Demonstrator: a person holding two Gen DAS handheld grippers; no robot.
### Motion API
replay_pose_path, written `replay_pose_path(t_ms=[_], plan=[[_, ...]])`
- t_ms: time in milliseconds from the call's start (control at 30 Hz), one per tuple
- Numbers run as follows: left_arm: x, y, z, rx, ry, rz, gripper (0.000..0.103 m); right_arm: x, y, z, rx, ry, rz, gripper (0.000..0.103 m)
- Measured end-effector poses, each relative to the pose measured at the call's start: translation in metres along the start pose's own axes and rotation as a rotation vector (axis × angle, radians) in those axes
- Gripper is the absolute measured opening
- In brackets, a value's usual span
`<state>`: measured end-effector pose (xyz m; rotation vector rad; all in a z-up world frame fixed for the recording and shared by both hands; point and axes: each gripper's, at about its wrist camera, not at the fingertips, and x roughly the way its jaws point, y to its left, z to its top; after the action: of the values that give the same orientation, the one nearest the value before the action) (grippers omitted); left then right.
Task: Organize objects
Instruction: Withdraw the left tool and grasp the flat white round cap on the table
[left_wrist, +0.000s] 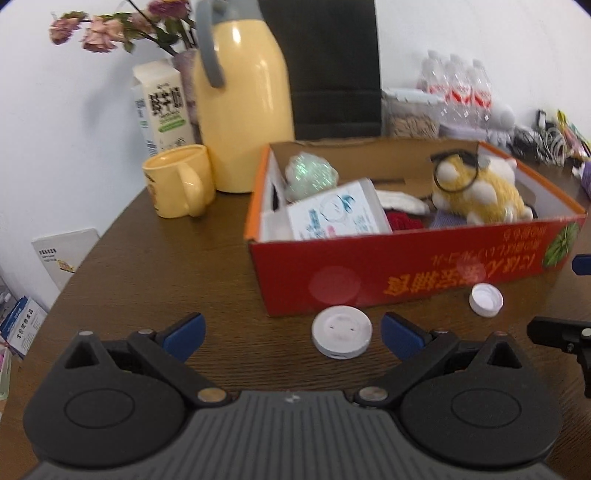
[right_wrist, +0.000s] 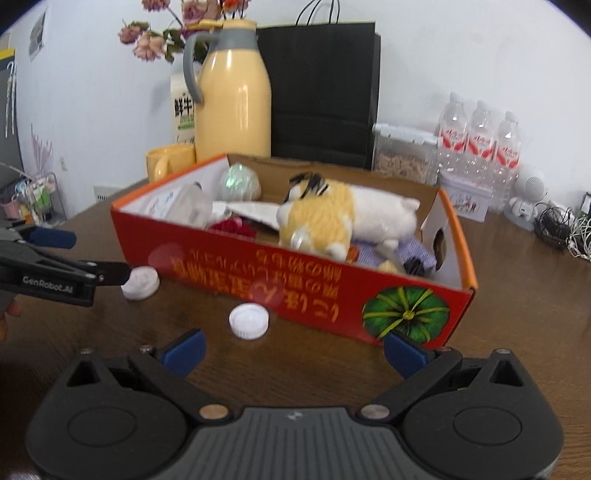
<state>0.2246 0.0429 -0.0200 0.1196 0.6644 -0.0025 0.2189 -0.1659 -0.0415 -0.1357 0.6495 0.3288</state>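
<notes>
Brown table, left gripper low beside white disc (both grippers' jaws wide, empty)

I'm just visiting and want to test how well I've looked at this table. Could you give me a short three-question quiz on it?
1. True or false: the white ribbed cap lies inside the red box.
2. Which item lies nearest the left tool? A) the yellow mug B) the round white disc C) the plush toy
3. Fill in: both tools, the right tool included, are ____ and hold nothing.

Key:
1. False; it lies on the table in front of the box.
2. B
3. open
</notes>
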Motion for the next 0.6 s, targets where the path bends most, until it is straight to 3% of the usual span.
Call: replay_pose_path(t_ms=[133, 300, 433, 600], plan=[[0.012, -0.006, -0.001, 0.007, 0.022, 0.008, 0.103, 0.006, -0.001, -0.003, 0.008, 0.017, -0.005, 0.103], [0.023, -0.001, -0.001, -0.057, 0.060, 0.009, 0.102, 0.010, -0.001, -0.005, 0.012, 0.026, -0.005, 0.103], [0.027, 0.002, -0.001, -0.097, 0.072, -0.034, 0.085, 0.012, -0.002, -0.005, 0.022, 0.026, -0.012, 0.103], [0.024, -0.004, 0.000, -0.073, 0.046, -0.065, 0.059, 0.013, -0.003, -0.005, 0.028, 0.026, -0.018, 0.103]])
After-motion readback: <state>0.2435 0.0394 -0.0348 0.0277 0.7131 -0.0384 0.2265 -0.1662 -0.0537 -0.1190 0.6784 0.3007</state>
